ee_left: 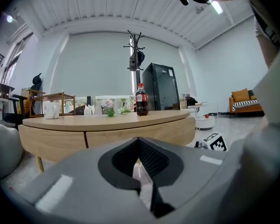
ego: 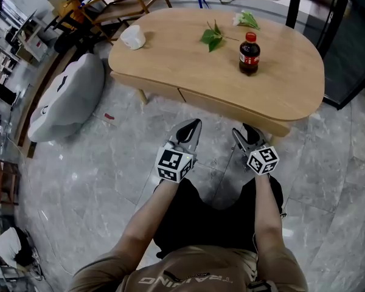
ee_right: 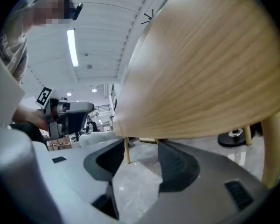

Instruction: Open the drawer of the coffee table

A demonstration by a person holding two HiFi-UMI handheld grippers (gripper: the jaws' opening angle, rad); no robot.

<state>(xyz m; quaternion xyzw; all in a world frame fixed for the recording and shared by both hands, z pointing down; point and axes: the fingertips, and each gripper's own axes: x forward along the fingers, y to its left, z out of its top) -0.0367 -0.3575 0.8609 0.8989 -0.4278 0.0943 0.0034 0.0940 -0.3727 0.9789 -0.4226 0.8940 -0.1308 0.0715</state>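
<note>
One cola bottle (ego: 250, 53) (upright) atop coffee table (ego: 170, 50)

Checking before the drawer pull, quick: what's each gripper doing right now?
Left gripper: closed, holding nothing.
Right gripper: open, nothing between its jaws.

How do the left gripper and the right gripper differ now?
The left gripper's jaws stand together; the right gripper's jaws stand apart, with only floor between them. The left gripper sits farther back from the coffee table; the right gripper is close under its edge. Both hold nothing and point toward the table.
</note>
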